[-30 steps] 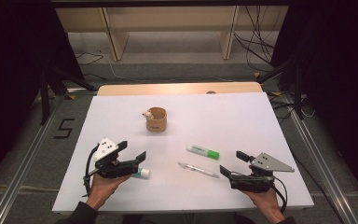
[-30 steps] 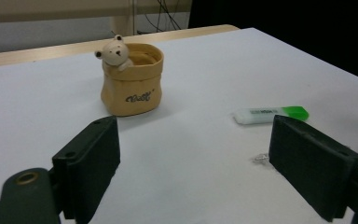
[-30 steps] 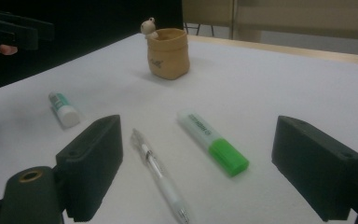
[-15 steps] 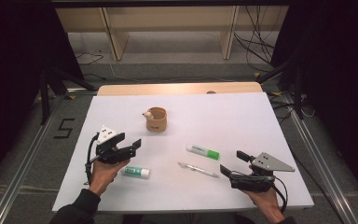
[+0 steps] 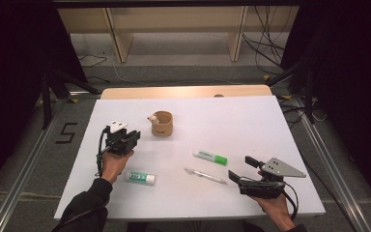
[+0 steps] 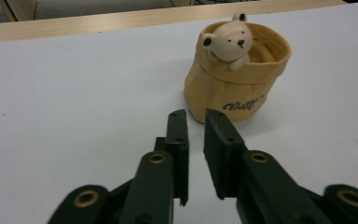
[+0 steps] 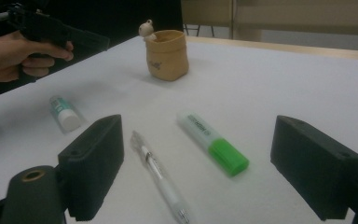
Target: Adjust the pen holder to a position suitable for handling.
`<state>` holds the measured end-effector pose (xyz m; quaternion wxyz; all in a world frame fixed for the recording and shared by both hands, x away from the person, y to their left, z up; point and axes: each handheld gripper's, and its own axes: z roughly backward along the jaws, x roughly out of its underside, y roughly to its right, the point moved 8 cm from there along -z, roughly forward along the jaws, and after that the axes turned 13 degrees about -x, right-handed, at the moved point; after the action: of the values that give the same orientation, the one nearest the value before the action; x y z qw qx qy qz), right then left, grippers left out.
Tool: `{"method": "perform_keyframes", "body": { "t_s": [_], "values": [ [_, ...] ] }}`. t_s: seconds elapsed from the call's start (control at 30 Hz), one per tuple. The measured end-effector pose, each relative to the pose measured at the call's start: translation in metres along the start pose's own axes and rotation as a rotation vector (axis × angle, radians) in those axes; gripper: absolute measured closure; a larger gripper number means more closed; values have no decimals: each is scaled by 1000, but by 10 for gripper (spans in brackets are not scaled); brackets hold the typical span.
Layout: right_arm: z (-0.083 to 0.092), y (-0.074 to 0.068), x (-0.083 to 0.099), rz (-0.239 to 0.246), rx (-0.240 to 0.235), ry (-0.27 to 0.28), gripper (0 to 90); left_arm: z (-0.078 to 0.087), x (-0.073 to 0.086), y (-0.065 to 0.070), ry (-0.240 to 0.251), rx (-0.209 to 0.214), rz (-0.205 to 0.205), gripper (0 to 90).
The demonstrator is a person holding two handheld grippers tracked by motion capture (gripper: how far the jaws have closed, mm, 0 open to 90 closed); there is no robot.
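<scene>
My left gripper (image 5: 134, 137): in my left hand (image 5: 113, 163), at the left side of the table, its jaws pointing toward the pouch. The jaws have just been closing; in the left gripper view they stand almost together, a thin slit of table showing between them, and nothing is caught there.

My right gripper (image 5: 239, 169): in my right hand (image 5: 274, 206) near the front right edge of the table, a grey three-cornered plate on top. Its jaws stand wide apart and empty — in the right gripper view the pen and the highlighter lie on the table in the gap ahead of them, untouched.

Pouch (image 6: 237, 77): a small tan fabric pouch, upright and open at the top, with a little cream bear head (image 6: 227, 41) peeking over its rim. It sits just ahead of my left jaw tips, slightly to their right, not touching them.

Small tube (image 5: 141, 177): white with a green label, lying on its side near the front of the table, just beside my left wrist.

Highlighter (image 7: 211, 142): white body, green cap, lying flat near the middle of the table.

Pen (image 7: 159, 175): clear and slim, lying flat just in front of the highlighter, roughly parallel to it, the two apart.

Table (image 5: 232, 116): covered in a plain white sheet — a strip of pale wood shows at the far edge.
</scene>
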<state>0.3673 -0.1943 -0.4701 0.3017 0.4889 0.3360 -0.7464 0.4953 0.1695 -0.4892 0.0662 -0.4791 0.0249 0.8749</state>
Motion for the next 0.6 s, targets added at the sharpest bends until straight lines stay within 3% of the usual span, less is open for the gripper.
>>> {"method": "perform_keyframes", "body": {
  "t_s": [0.17,0.6],
  "values": [
    [0,0,1,1,0,-5,180,-18,-2,-2,-16,-9,-2,888],
    [-2,-1,1,7,-6,-11,180,-59,-11,2,-57,-14,6,891]
  ]
}}
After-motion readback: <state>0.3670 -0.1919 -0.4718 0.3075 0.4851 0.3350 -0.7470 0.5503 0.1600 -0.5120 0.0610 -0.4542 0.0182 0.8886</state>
